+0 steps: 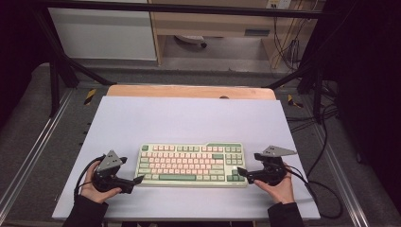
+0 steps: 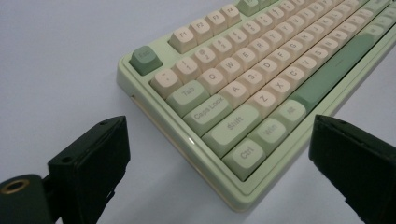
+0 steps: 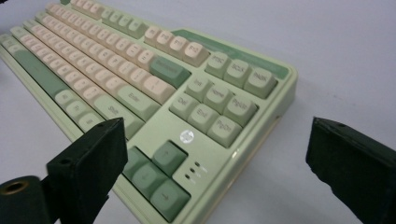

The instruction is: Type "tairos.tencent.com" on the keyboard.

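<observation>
One table point(image 1: 189, 118) with a pale lilac top, one keyboard point(image 1: 191, 165) lying flat near its front edge, square to the person. Cream keys, green modifiers, green case.

Two grippers, one per hand. Left gripper point(image 1: 138, 179) sits at the keyboard's near-left corner, jaws spread wide, nothing held; in the left gripper view the keyboard point(image 2: 261, 79) corner with Ctrl and Shift lies between the jaws, not yet touched as far as I can tell. Right gripper point(image 1: 240, 171) at the near-right corner over the arrow keys, jaws also spread wide and empty; the right gripper view shows the keyboard point(image 3: 154, 98) corner between them.

Likely step: grab the keyboard at both ends, to lift or shift it. To do it well: bring each gripper in level, close on the case edge rather than on keycaps, so nothing pops or presses. Close both ends together and keep heights matched, otherwise the board tilts or pivots on the table.

Count: table 1, keyboard 1, grippers 2, hands 2.
</observation>
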`<action>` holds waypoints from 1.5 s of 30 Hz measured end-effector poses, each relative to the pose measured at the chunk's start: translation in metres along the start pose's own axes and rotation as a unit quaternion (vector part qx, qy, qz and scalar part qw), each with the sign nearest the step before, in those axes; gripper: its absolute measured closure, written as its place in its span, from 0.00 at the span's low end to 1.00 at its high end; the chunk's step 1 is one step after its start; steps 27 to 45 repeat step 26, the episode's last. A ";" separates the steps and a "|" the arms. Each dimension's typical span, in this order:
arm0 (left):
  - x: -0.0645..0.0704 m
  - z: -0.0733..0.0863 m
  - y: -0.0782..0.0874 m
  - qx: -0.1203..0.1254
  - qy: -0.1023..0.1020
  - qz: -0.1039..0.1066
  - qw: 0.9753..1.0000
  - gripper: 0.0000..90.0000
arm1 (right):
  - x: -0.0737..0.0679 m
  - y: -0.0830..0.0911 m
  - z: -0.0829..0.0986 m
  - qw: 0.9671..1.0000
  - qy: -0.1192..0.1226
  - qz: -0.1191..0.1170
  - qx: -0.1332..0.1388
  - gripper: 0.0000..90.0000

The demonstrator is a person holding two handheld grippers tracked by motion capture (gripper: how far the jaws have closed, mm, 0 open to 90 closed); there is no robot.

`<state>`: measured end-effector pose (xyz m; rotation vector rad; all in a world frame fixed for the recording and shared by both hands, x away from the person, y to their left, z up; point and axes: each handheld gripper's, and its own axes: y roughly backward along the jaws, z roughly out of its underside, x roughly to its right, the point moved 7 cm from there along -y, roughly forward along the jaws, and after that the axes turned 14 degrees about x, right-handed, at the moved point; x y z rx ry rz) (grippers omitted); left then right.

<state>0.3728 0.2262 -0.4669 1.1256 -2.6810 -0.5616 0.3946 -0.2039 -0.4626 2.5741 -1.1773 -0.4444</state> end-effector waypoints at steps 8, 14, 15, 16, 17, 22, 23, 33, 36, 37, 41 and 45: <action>-0.008 0.009 0.008 0.005 0.012 -0.007 1.000 0.05 | 0.010 0.011 0.014 1.000 0.000 0.000 -0.005 0.01; -0.010 0.014 0.009 0.001 0.011 -0.004 1.000 0.06 | 0.013 0.015 0.023 1.000 0.001 0.002 -0.014 0.00; -0.010 0.014 0.009 0.001 0.011 -0.004 1.000 0.06 | 0.013 0.015 0.024 1.000 0.004 0.003 -0.016 0.00; -0.010 0.014 0.009 0.001 0.011 -0.004 1.000 0.06 | 0.013 0.015 0.025 1.000 0.008 0.003 -0.019 0.00; -0.010 0.014 0.009 0.002 0.012 -0.005 1.000 0.06 | 0.012 0.015 0.026 1.000 0.010 0.002 -0.021 0.00; -0.010 0.015 0.009 0.001 0.010 -0.003 1.000 0.06 | 0.011 0.017 0.027 1.000 0.017 -0.004 -0.023 0.00; -0.010 0.015 0.009 0.000 0.009 -0.003 1.000 0.06 | 0.011 0.017 0.027 1.000 0.016 -0.005 -0.022 0.00; -0.009 0.015 0.009 0.001 0.008 -0.004 1.000 0.06 | 0.011 0.017 0.027 1.000 0.017 -0.007 -0.024 0.00; -0.009 0.015 0.009 0.001 0.008 -0.004 1.000 0.06 | 0.011 0.017 0.027 1.000 0.017 -0.007 -0.024 0.00; -0.009 0.015 0.009 0.001 0.008 -0.004 1.000 0.06 | 0.011 0.017 0.027 1.000 0.017 -0.007 -0.024 0.00; -0.009 0.015 0.009 0.001 0.008 -0.004 1.000 0.06 | 0.011 0.017 0.027 1.000 0.017 -0.007 -0.024 0.00; -0.009 0.015 0.009 0.001 0.008 -0.004 1.000 0.06 | 0.011 0.017 0.027 1.000 0.017 -0.007 -0.024 0.00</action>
